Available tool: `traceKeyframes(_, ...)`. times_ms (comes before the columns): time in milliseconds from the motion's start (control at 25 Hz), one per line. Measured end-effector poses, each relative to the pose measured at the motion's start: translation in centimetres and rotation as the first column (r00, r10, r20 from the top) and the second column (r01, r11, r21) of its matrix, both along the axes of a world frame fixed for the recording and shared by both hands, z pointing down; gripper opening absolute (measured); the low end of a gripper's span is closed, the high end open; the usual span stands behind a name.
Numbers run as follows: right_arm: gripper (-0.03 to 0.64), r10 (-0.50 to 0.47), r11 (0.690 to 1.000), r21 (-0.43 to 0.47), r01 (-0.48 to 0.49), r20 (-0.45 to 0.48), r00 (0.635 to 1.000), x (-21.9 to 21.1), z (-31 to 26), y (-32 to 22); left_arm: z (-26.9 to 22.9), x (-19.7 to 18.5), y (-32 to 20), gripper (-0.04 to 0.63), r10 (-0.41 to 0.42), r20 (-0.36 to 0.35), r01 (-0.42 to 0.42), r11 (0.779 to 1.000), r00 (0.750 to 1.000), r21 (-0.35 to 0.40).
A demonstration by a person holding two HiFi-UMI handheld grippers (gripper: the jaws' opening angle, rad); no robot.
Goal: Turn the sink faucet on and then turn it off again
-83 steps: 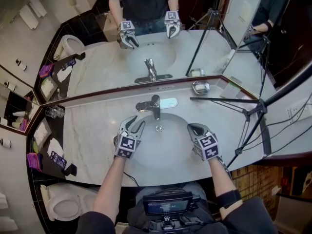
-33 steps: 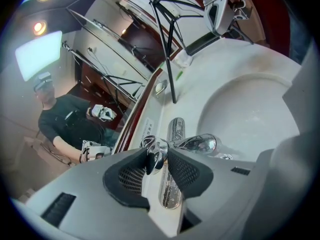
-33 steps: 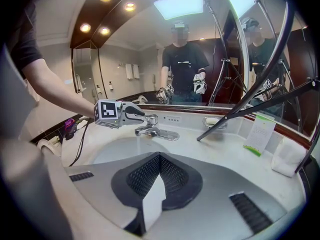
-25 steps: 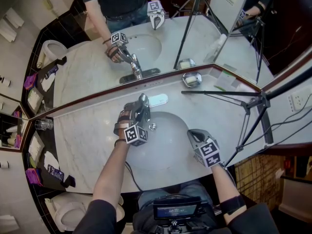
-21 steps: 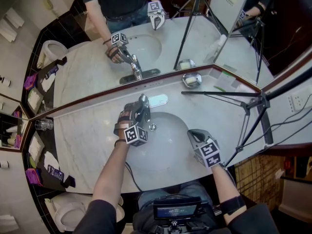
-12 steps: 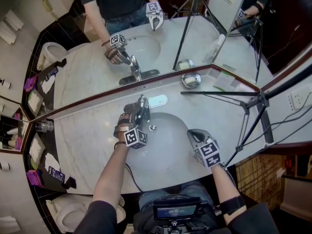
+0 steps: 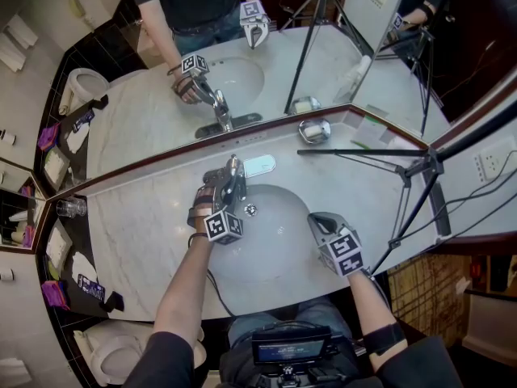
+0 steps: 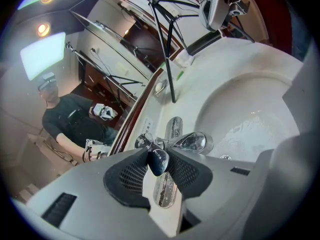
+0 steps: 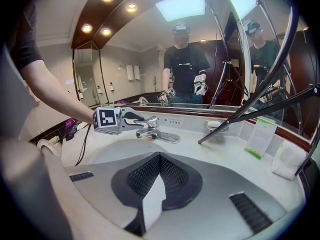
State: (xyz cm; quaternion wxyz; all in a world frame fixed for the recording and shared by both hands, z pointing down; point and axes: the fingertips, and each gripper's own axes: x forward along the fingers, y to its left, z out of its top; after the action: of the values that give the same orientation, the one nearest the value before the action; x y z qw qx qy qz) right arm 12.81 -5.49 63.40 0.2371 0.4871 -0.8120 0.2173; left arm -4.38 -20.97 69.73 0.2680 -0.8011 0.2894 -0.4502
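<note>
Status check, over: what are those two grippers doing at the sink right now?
Left gripper shut on the faucet handle. Right gripper shut, empty, over the sink rim. No water stream visible. Nothing in the way.

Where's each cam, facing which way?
Head view: on head, steeply down at sink; forearms, left tongs, right tongs show.
Left gripper view: on left tongs, along jaws shut on faucet handle; right tongs beyond.
Right gripper view: on shut right tongs, facing mirror; left arm shows.
All share the faucet.
</note>
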Motion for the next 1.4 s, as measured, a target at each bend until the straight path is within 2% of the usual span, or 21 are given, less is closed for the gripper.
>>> traceKeyframes(160,0.02,-0.009,1.0,0.003,0.009,-0.006,1.0,0.1,-0.3,0.1,-0.5,0.1,0.4,0.098,-0.015,-0.014,0.014,0.999,1.0,-0.041)
traceKeyframes(440,0.02,-0.03,0.999,0.023,0.03,0.004,1.0,-0.3,-1.2,-0.4,-2.7,-0.7,3.5,0.091,-0.007,-0.033,0.005,0.998,0.999,-0.064)
traceKeyframes(640,0.02,-0.071,0.996,0.045,0.071,0.005,0.997,-1.7,-2.0,-1.1,-5.6,-2.8,5.6,0.002,-0.075,-0.078,0.07,0.996,0.994,-0.061)
traceKeyframes(800,0.02,-0.101,0.993,0.065,0.1,0.005,0.995,-2.6,-2.6,-1.7,-8.2,-4.3,7.1,0.002,-0.161,-0.162,0.146,0.984,0.974,-0.099)
traceKeyframes(960,0.02,-0.125,0.99,0.067,0.124,-0.002,0.992,-3.4,-3.6,-1.9,-10.9,-5.2,8.7,0.002,-0.246,-0.278,0.206,0.965,0.929,-0.165)
traceKeyframes(1120,0.02,-0.145,0.987,0.066,0.145,-0.005,0.989,-4.6,-4.3,-2.1,-11.8,-6.1,10.4,0.002,-0.302,-0.377,0.209,0.941,0.876,-0.267)
traceKeyframes(1320,0.02,-0.16,0.983,0.092,0.161,-0.016,0.987,-5.2,-4.8,-2.8,-13.5,-7.3,12.1,0.002,-0.408,-0.517,0.199,0.889,0.753,-0.412)
traceKeyframes(1400,0.02,-0.166,0.98,0.104,0.167,-0.014,0.986,-5.4,-5.0,-3.1,-14.6,-8.0,12.3,0.002,-0.453,-0.565,0.198,0.868,0.69,-0.455)
